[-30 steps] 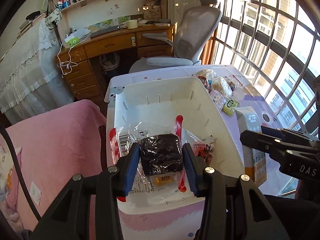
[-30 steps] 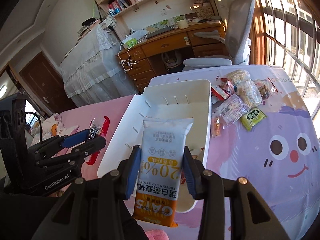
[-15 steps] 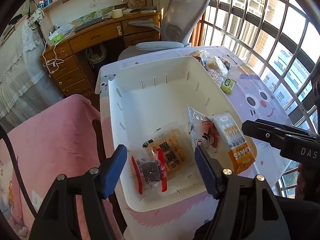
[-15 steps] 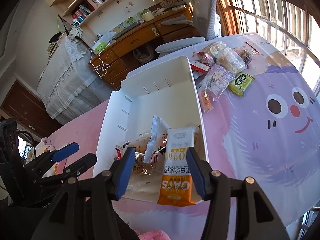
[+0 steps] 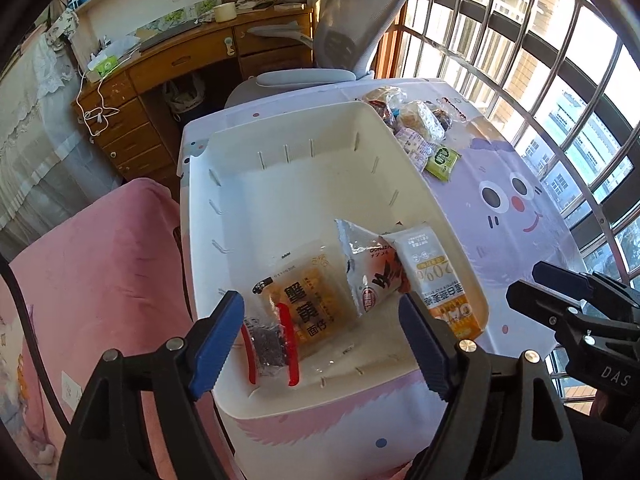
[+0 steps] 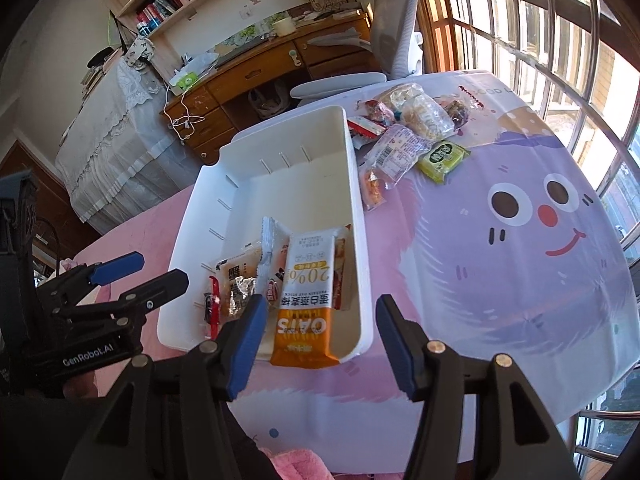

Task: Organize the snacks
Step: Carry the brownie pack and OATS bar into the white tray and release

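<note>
A sunlit room with a barred window (image 5: 560, 60), a wooden desk (image 5: 180, 68) and a grey chair (image 5: 352, 36) was seen behind a worktop (image 6: 500, 280) covered by a cloth printed with a smiling face. A white bin (image 5: 304, 184) was set along the worktop's left edge. Four snacks were lying at the bin's near end: a dark cake (image 5: 269, 345) in a red-edged wrapper at the near left corner, a yellow pack (image 5: 306, 304) beside it, a silver packet (image 5: 368, 268) next, and an oat bar (image 6: 307, 304) propped against the right wall, its orange end over the near rim. A pile of loose snacks (image 6: 408, 136) was left on the worktop by the bin's far right corner, a green packet (image 6: 443, 156) among them. The left tool (image 5: 320, 336) was held above the bin's near end, its jaws opening, nothing gripped. The right tool (image 6: 318, 340) was held over the near right corner, jaws apart, the oat bar below them untouched.
</note>
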The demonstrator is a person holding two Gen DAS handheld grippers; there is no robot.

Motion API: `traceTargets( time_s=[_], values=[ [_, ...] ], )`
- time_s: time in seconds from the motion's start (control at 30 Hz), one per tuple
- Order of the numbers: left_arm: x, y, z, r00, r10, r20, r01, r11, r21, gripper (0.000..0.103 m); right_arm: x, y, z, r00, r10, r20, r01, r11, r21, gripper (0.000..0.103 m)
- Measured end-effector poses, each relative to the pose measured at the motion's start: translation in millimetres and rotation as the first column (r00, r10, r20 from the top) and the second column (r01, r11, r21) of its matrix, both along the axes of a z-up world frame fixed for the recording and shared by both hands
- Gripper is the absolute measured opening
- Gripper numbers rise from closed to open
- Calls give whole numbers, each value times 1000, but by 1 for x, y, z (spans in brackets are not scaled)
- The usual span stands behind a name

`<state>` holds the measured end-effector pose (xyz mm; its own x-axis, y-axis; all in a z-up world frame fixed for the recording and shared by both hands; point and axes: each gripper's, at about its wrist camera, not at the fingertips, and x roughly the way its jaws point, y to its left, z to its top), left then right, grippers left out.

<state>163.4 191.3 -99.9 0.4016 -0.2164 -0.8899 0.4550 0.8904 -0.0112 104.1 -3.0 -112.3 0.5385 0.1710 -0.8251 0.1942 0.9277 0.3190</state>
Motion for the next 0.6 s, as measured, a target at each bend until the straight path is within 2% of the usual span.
traceTargets(
  time_s=[0.23, 0.6],
  values=[
    [1, -43, 17, 1000, 7, -15, -7, 1000, -5, 79, -7, -35, 12, 1000, 22, 2, -22, 997, -75, 57],
    [7, -127, 42, 997, 67, -48, -68, 997, -36, 79, -5, -98, 32, 988, 151, 38, -141, 971, -195, 57]
  ],
)
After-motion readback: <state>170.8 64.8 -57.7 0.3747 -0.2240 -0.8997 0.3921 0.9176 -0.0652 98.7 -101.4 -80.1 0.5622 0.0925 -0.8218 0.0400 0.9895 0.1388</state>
